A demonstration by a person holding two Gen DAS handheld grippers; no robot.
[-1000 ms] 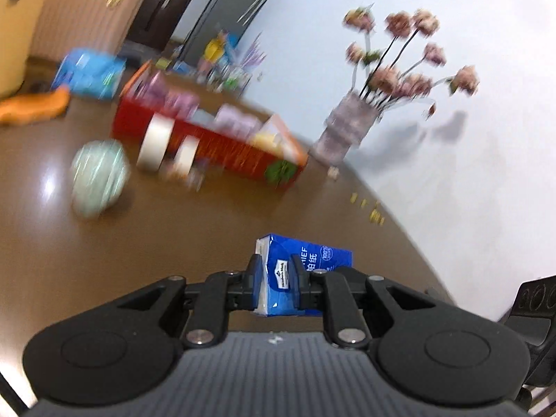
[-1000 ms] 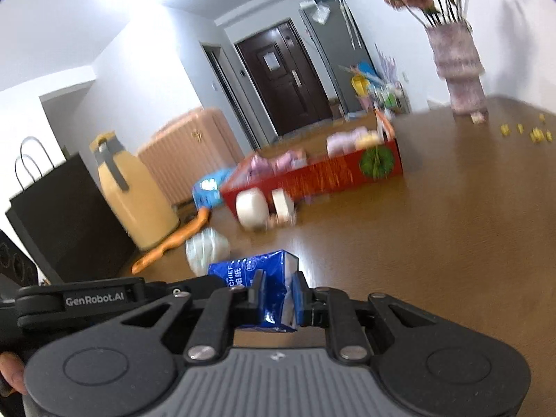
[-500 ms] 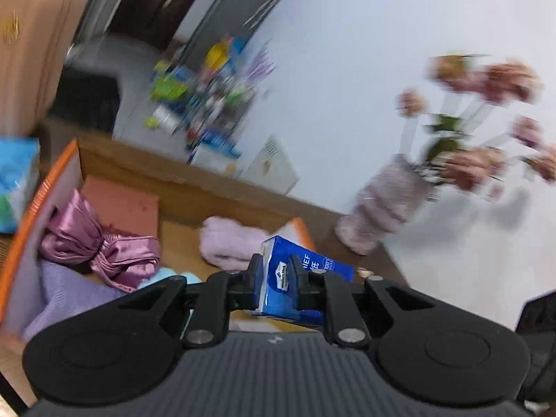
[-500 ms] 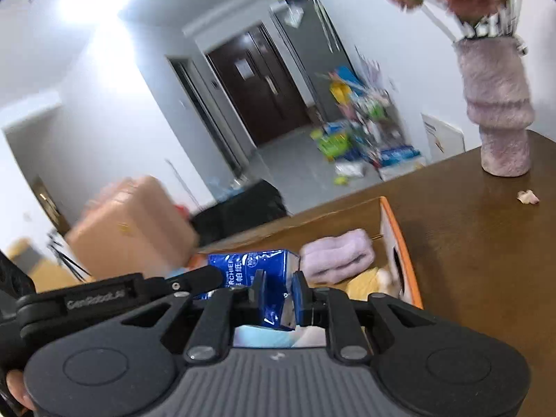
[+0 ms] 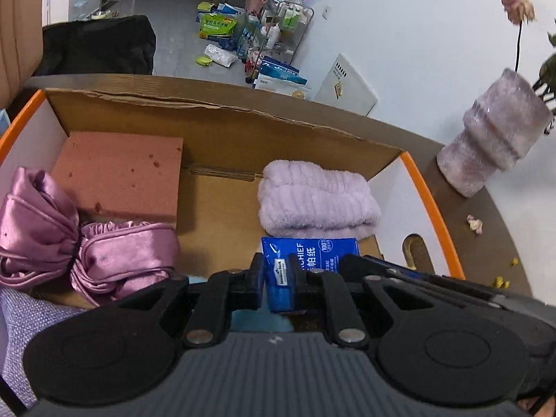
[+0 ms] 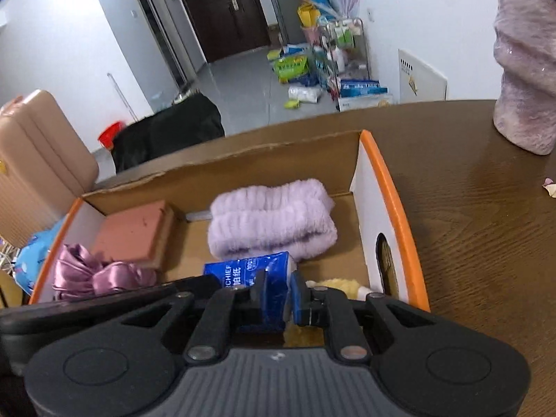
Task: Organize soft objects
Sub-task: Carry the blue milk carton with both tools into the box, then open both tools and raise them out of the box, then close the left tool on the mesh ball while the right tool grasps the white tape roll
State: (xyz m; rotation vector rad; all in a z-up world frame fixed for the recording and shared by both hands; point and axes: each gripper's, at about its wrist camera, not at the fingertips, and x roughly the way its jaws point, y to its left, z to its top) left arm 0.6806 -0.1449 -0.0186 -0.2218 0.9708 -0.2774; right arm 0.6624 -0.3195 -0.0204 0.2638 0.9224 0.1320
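**Tissue pack over the box**

Here, the cardboard box (image 5: 222, 118) is filling the frame's middle, the lilac towel (image 5: 316, 198) lying centre-right. Lower centre, the left gripper (image 5: 278, 278) and right gripper (image 6: 276, 293) are both clamping the blue tissue pack (image 5: 305, 257) above it.

A blue tissue pack (image 5: 305, 255) hangs level over the cardboard box (image 5: 222, 121), beside a folded lilac towel (image 5: 316, 199).
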